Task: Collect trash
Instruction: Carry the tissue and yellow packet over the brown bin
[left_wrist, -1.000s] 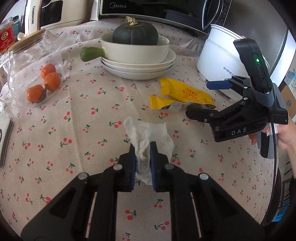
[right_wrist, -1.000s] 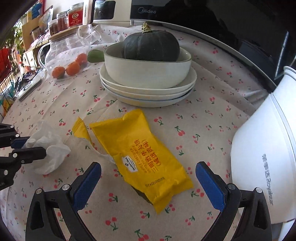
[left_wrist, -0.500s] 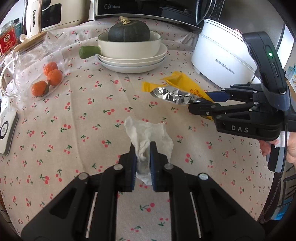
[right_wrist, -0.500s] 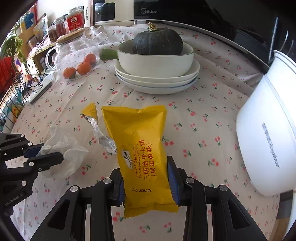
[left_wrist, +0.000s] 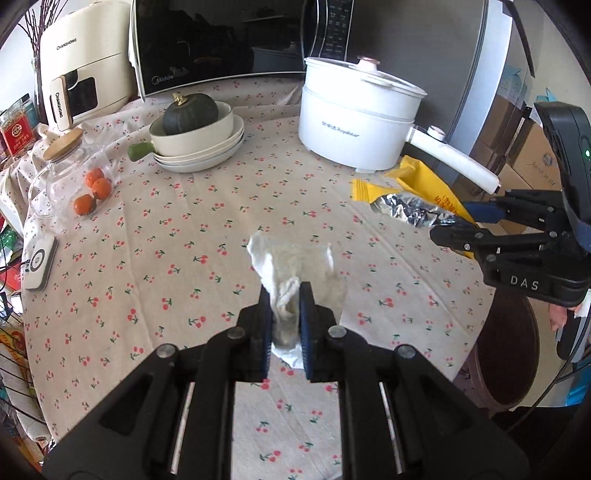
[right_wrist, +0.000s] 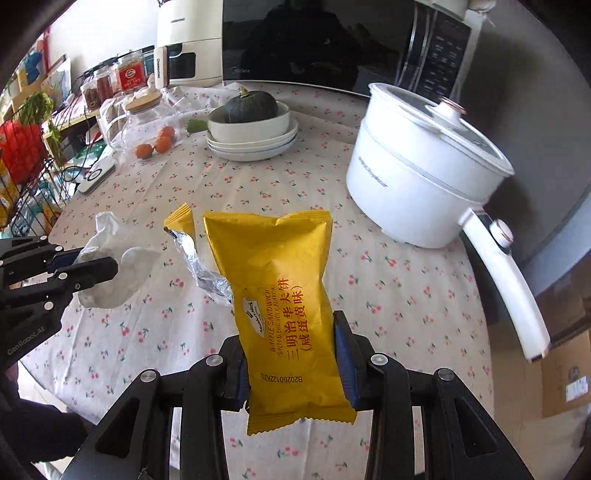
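The left gripper (left_wrist: 284, 314) is pressed together on a crumpled white tissue (left_wrist: 291, 273), pinching its lower part so the rest fans out above the fingertips, off the cherry-print tablecloth (left_wrist: 184, 229). In the right wrist view the same tissue (right_wrist: 110, 273) bulges from the left gripper (right_wrist: 85, 266), to the left of the white electric pot (right_wrist: 417, 184) and well apart from it.

The right gripper (right_wrist: 291, 350) is closed on a yellow snack wrapper (right_wrist: 280, 295), its blue pads squeezing the lower half of the pack from both sides; the pack stands upright in the air in front of the pot. A torn strip with a silver foil lining (right_wrist: 199, 266) hangs from the wrapper's left edge. From the left wrist view the wrapper (left_wrist: 424, 188) sits just in front of the white electric pot (left_wrist: 354, 122), below its long handle, with the foil end (left_wrist: 410, 210) pointing away from the right gripper (left_wrist: 461, 221).

To the left of the pot, a dark green squash (left_wrist: 190, 112) rests in a cream bowl (left_wrist: 199, 136) on stacked plates. Further left of the pot lies a glass jar (left_wrist: 74, 177) holding small orange fruits, and behind the pot stands a black microwave (left_wrist: 229, 40)
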